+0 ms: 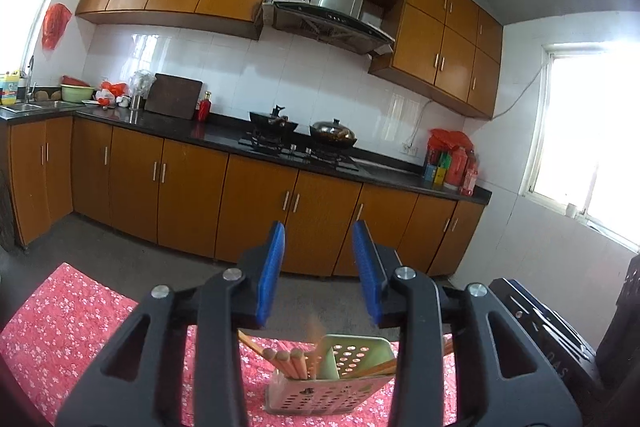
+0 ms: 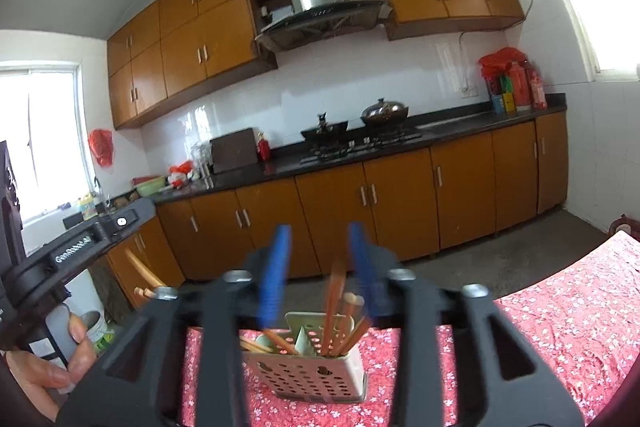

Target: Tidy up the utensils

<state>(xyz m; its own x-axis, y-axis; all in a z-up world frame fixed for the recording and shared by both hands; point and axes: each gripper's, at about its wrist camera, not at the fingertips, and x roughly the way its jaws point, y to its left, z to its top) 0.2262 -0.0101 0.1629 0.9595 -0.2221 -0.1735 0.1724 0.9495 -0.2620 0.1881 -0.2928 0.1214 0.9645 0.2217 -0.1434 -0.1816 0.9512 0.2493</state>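
My left gripper [image 1: 318, 267] is released, blue pads [image 1: 271, 273] apart with nothing between them, hanging above the holder [image 1: 352, 383]. My right gripper [image 2: 318, 267] is released too, jaws parted and empty, pointing over the same holder [image 2: 304, 375]. The holder is a perforated metal caddy with a divider, standing on the red floral cloth [image 1: 72, 331] that covers the table, just below and ahead of both tools. Chopsticks [image 1: 292, 363] stand in it: from the left view a bundle sits in the near-left compartment with a few leaning out to either side; from the right view several chopsticks [image 2: 334, 307] stick up in the right compartment and a couple lie slanted in the left one. One chopstick top looks blurred in each view, can't tell if it touches a pad. In the right view I see the left tool's black body and the hand [image 2: 52, 359] gripping its handle at the left edge. Behind: counter [image 1: 224, 135], stove with two woks [image 1: 332, 135], hood [image 1: 336, 11], brown cabinets.
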